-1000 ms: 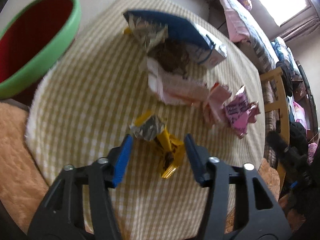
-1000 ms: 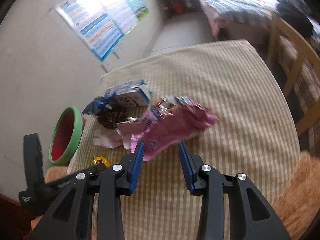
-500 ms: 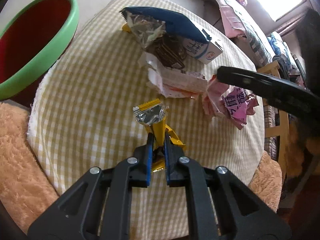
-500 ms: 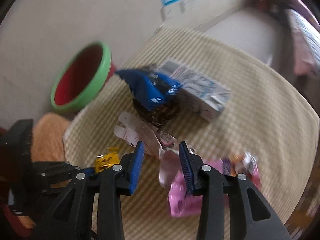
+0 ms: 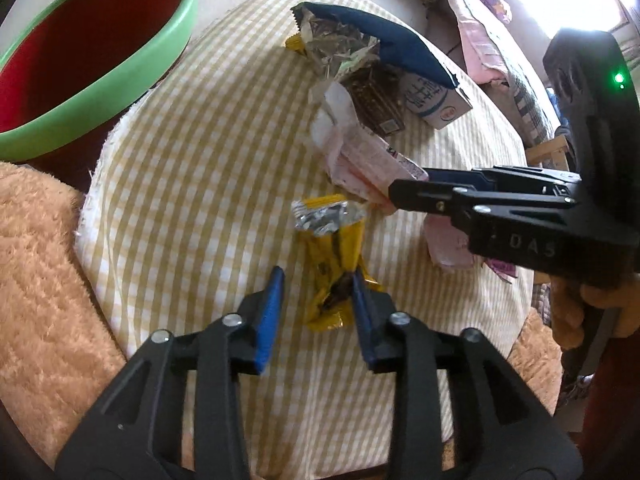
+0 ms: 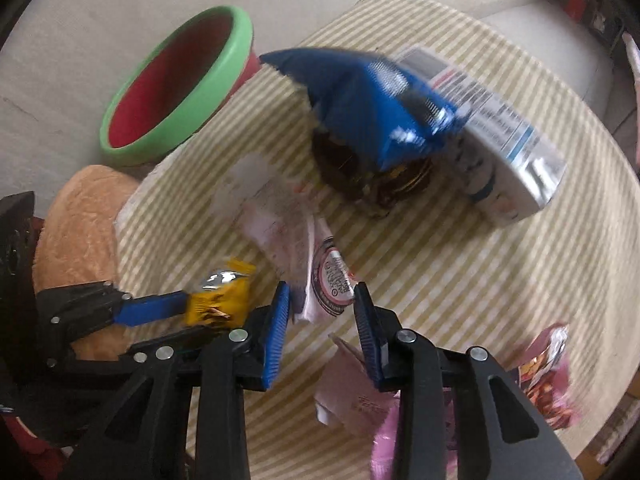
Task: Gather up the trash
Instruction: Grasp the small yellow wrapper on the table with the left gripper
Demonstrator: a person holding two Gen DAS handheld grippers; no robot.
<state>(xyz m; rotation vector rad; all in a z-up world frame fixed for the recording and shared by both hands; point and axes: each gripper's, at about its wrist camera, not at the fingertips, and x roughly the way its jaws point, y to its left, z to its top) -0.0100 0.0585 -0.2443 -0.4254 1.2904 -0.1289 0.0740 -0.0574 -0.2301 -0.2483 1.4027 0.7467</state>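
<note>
A yellow wrapper [image 5: 336,256] with a silver torn end lies on the checked tablecloth [image 5: 200,160]. My left gripper [image 5: 316,276] straddles its near end. The jaws are opening, and only the right finger touches it. My right gripper [image 6: 322,286] points down over a pale pink wrapper [image 6: 332,288]; its jaws are closing with that wrapper's end between them, not pinched. In the left wrist view the right gripper [image 5: 394,194] reaches in from the right onto the pink wrapper [image 5: 360,156]. A green-rimmed red bin [image 5: 120,68] stands beyond the table's left edge.
A blue bag [image 5: 396,40], a brown wrapper [image 5: 376,96] and a milk carton [image 5: 436,102] are piled at the far side. A magenta wrapper [image 6: 548,376] lies near the right edge. Orange fluffy cushions [image 5: 40,280] flank the table. A hand [image 5: 600,304] holds the right gripper.
My left gripper closed on the yellow wrapper, then spread again with the wrapper lying between its fingers. My right gripper swung left and down from the magenta wrapper to the pale pink one.
</note>
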